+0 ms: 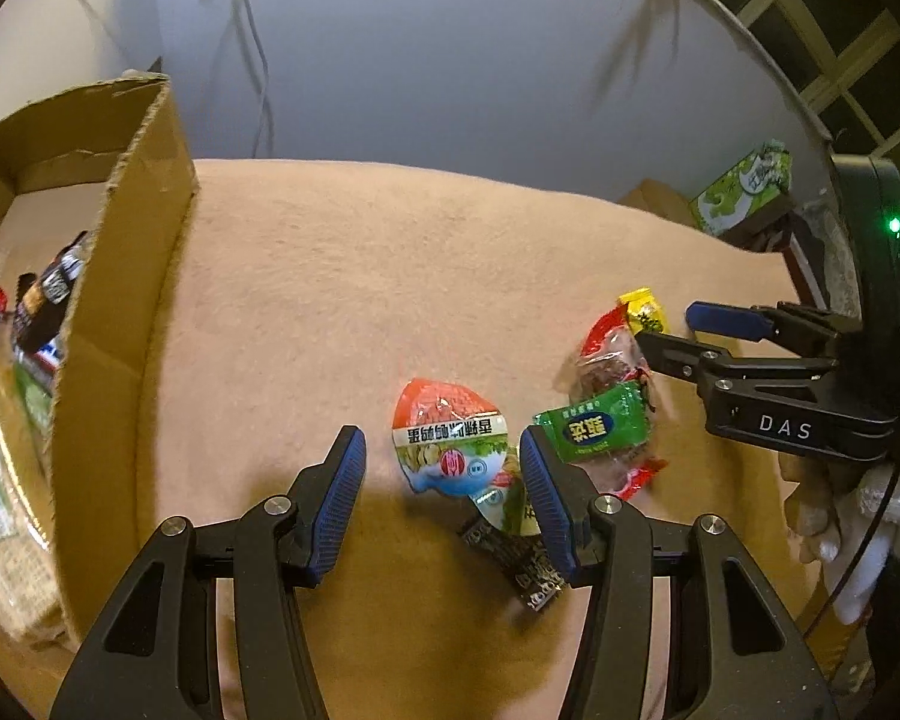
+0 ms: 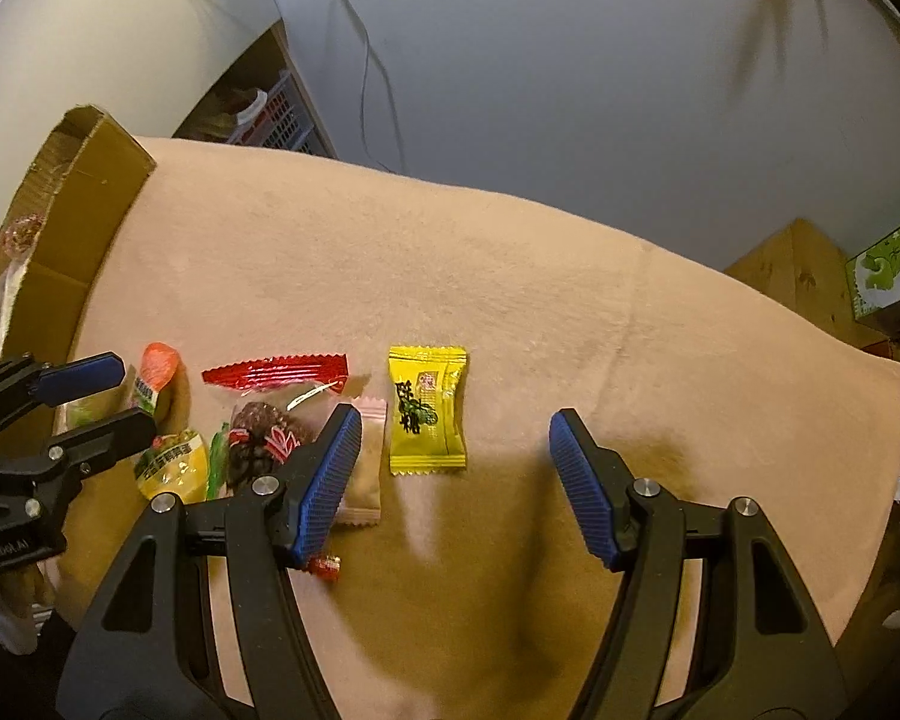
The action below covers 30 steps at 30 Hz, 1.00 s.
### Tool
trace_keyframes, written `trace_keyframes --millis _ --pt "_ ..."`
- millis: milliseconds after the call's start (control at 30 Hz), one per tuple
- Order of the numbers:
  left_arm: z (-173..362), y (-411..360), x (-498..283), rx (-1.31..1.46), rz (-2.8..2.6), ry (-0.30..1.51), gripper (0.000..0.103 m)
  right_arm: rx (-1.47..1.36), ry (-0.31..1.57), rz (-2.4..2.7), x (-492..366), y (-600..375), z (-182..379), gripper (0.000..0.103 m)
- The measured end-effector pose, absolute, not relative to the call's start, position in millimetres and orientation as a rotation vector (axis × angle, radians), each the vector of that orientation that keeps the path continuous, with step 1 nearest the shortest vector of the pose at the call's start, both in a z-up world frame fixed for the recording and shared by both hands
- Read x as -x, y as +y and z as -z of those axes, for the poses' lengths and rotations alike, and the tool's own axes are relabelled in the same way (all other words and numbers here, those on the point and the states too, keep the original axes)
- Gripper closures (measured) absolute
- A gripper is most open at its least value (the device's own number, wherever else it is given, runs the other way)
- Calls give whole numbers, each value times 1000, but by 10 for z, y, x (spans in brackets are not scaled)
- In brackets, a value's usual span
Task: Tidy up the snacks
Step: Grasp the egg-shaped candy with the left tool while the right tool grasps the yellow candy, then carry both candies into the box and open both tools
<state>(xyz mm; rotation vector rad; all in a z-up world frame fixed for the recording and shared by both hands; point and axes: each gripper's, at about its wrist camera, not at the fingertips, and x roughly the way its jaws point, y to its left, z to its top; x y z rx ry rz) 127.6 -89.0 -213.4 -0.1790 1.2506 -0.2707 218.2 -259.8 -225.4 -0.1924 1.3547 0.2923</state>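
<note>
My left gripper is open and points down over an orange-and-blue snack pack that lies on the peach cloth between its blue pads, which do not touch it. Beside it lie a green packet, a red-edged clear pack and a black packet. My right gripper is open above a yellow candy, which lies nearer its left pad. A pink packet is partly hidden behind that finger. Each gripper shows in the other's view: the right gripper, the left gripper.
An open cardboard box with several snacks inside stands at the cloth's left end. A small red candy lies near my right gripper. A green carton and wooden furniture sit past the right edge. Cables hang on the wall behind.
</note>
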Motion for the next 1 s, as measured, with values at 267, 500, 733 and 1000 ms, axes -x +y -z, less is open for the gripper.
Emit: trace_keyframes --millis 267,500,733,1000 --pt "2186 -987 -1299 103 263 1242 54 223 1365 -287 -2253 -2522 2327 35" --pt "2200 -952 -1276 80 256 1232 75 254 1367 -289 -2243 -2446 2333 57" --pt "2176 -913 -1249 71 249 1217 82 270 1358 -283 -2221 -2507 2325 79" --pt "2129 -787 -1246 100 246 1202 83 196 1346 -298 -2151 -2660 2268 90"
